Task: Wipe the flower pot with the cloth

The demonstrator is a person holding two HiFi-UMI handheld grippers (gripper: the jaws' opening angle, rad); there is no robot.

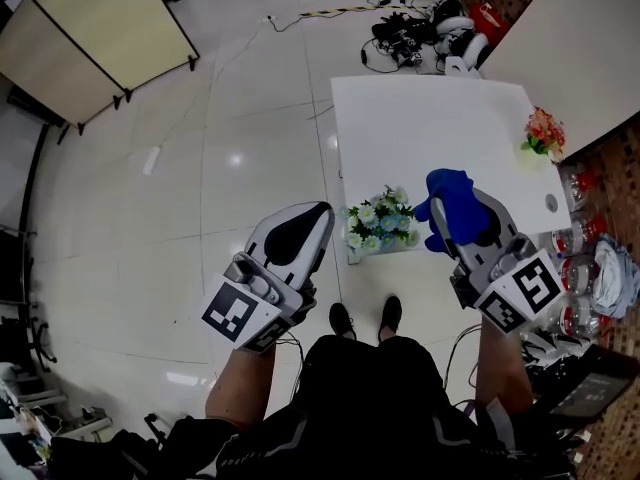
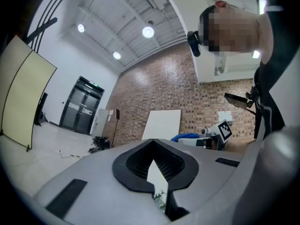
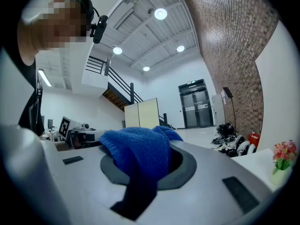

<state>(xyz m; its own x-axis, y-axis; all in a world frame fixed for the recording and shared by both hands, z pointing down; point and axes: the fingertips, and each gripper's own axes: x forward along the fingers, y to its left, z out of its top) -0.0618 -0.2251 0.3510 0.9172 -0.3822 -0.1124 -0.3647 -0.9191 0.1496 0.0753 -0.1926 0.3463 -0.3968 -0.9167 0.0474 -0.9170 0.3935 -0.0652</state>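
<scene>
Claws: right claw [image 1: 455,213] clamped on bunched blue knitted cloth [image 1: 452,200] as wiping pad; left claw [image 1: 318,218] closed, seemingly empty. White flower pot with pale blooms [image 1: 378,228] sits at near edge of white table [image 1: 440,128]; cloth at its 3 o'clock, left claw at 9, likely to steady it.

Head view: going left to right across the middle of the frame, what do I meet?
From the left: left claw → flower pot of white and blue flowers → blue cloth clamped in the right claw → small vase of red flowers at the white table edge.
</scene>
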